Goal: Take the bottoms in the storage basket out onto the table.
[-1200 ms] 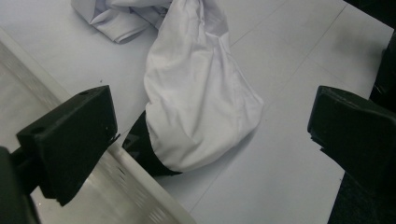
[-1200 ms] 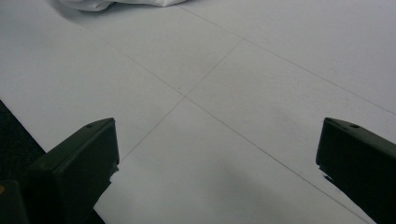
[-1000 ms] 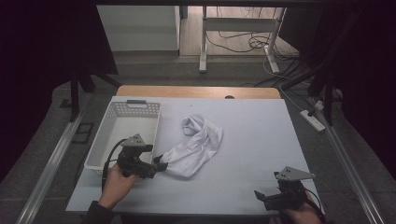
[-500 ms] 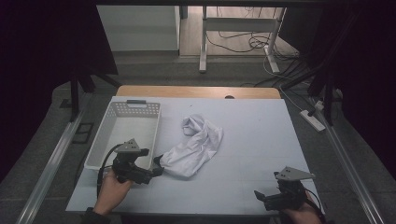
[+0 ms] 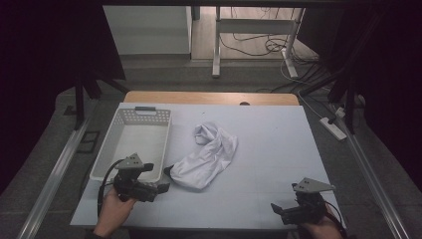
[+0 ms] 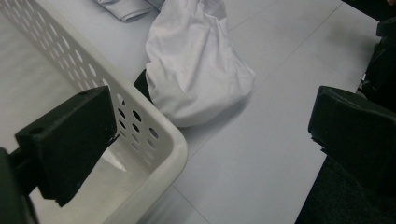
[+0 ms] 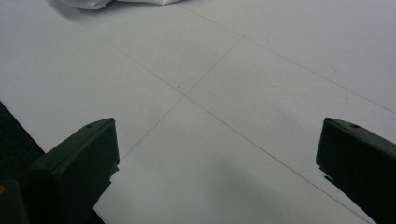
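Since the earlier frames you pulled your left gripper [image 5: 161,188] back toward the near edge, off the cloth [image 5: 206,157], and left the cloth where it lay. Right gripper [image 5: 276,209] didn't move.

Table [image 5: 268,144]: pale sheet over it, mostly bare on the right, so you had room to spread or fold there.

Basket [image 5: 133,137]: sat at the left, long side running away from you, nothing in it. Probably the drop spot for the cloth, being just beside it.

Cloth: white, crumpled, lay mid-table just right of the basket, its near end with a dark bit almost at the basket's near corner. Nothing held it.

Left gripper: jaws stood wide apart, empty, near the basket's near right corner. In the left gripper view one jaw hung over the basket rim [image 6: 154,140], with the cloth [image 6: 196,70] ahead between the jaws. Looked lined up for a grab at the near end, but too far back yet.

Right gripper: parked at the near right corner, jaws spread, empty, well apart from the cloth. Right gripper view showed bare table [image 7: 224,93] between the jaws. Likely waiting its turn.
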{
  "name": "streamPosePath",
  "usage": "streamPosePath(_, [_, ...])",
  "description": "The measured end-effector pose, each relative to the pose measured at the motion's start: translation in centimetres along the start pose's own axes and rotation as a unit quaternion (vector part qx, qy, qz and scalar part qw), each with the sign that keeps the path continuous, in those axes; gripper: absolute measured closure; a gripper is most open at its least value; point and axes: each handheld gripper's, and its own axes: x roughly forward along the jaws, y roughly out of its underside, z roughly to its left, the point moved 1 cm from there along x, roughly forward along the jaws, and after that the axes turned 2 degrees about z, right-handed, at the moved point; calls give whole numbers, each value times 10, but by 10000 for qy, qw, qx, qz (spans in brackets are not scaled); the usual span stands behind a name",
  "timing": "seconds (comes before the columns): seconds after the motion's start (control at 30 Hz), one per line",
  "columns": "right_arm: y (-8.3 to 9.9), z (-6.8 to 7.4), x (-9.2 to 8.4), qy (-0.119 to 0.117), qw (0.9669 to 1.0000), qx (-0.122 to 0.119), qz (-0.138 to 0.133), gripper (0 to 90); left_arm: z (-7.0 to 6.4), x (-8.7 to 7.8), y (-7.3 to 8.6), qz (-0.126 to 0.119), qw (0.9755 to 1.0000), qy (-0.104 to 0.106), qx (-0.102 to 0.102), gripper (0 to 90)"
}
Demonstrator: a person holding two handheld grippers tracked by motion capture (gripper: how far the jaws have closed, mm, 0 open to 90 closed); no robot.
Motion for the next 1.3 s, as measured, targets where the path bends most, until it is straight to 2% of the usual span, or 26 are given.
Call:
streamPosePath(0.13, [0,0,0,3,10000,-10,10,0,-2,-4,5,-49,9999,82,-68,13])
streamPosePath(0.37, [0,1,0,16,10000,-25,27,0,-3,-12,14,-46,9999,-31,-92,13])
streamPosePath(0.6, [0,1,0,22,10000,-24,34,0,-5,-19,24,-29,9999,-21,-146,9])
streamPosePath(0.7, [0,1,0,26,10000,-23,37,0,-7,-21,28,4,9999,-84,-138,8])
streamPosePath(1.3, [-1,1,1,30,10000,-2,52,0,-12,-42,55,-96,9992,-260,-302,6])
